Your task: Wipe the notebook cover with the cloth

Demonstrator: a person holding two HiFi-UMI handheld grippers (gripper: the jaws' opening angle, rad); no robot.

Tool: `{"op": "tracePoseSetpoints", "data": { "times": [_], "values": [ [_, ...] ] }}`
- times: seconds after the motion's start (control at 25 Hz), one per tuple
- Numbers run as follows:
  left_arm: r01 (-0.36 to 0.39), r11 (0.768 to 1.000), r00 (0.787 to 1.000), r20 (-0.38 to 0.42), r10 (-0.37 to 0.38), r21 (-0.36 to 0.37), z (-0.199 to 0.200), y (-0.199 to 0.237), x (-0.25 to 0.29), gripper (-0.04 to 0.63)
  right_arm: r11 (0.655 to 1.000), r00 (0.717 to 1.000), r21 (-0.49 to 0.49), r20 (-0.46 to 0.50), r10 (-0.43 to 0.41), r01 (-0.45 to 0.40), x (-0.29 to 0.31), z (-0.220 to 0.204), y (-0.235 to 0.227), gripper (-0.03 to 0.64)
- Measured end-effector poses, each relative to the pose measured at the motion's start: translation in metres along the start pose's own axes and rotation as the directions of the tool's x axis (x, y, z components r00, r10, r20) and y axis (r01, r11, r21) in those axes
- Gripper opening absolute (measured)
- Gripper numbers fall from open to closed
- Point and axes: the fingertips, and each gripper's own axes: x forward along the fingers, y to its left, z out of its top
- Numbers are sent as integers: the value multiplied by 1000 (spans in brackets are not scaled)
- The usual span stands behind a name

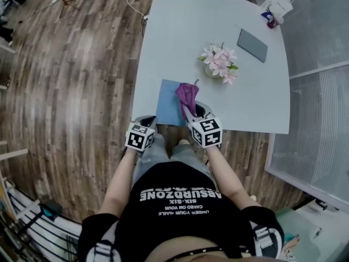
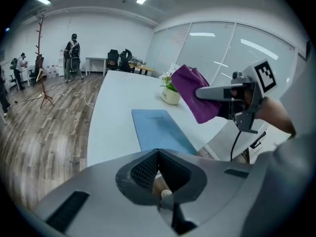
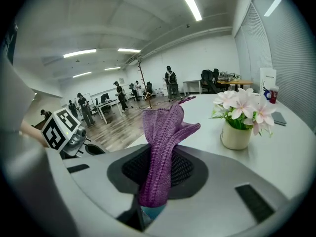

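Notebook lies near flower pot; fingers clamp cloth.

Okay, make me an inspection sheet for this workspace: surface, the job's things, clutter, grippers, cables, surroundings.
Surface: white table, mostly bare.
Job's things: blue notebook flat at the near edge; purple cloth held up off the table, not yet on the cover.
Clutter: flower pot mid-table; dark flat case; white paper bag and cup at the far corner.
Grippers: left gripper jaws together, empty; right gripper jaws closed on the cloth.
Cables: one cable on the floor by the table.
Surroundings: wooden floor, glass partition, people standing far off.
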Motion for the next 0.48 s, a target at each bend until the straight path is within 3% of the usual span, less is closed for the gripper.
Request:
{"op": "tracePoseSetpoints", "data": {
  "times": [0.2,0.48],
  "values": [
    [45,998,999,-19,-45,45,19,17,17,15,999,999,36,-35,-27,28,25,7,-9,87],
    [120,988,992,-63,-114,101,35,26,37,15,982,996,188,-77,43,-28,69,7,-5,87]
  ]
}}
